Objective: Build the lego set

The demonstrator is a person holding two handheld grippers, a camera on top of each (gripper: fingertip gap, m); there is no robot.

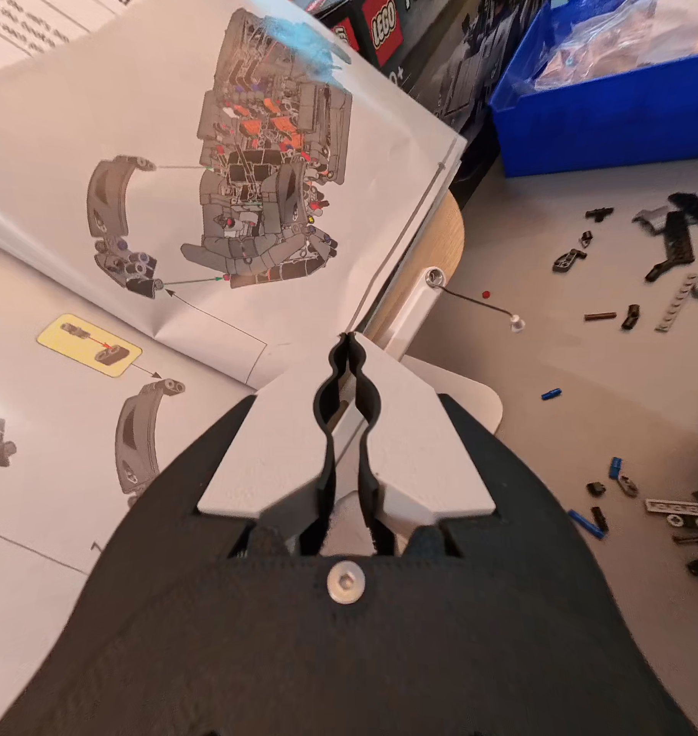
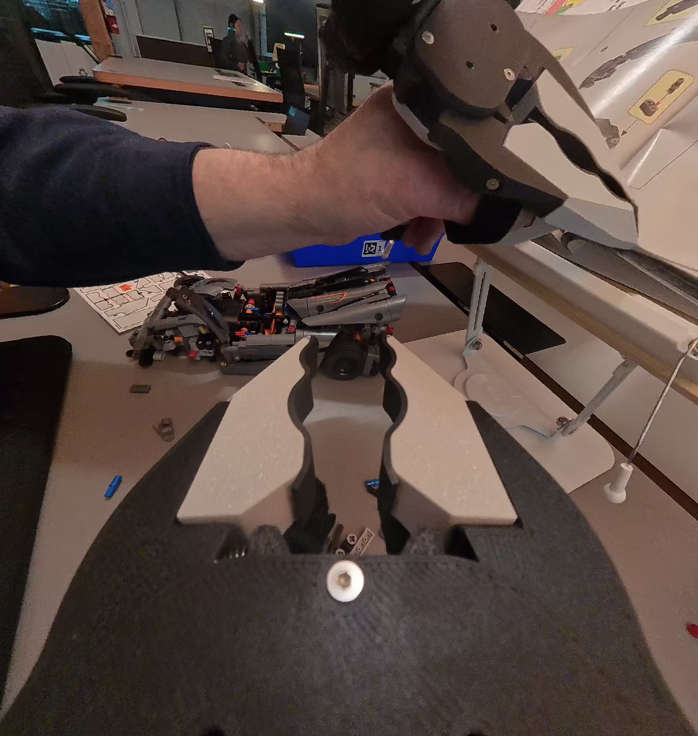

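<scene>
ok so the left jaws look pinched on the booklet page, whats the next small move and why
Probably carry the page over and let go. The left gripper is shut on the corner of the white instruction booklet's page, lifted off the stand, so the turn looks unfinished. The right gripper is open and empty, near the grey partly built lego car.
</scene>
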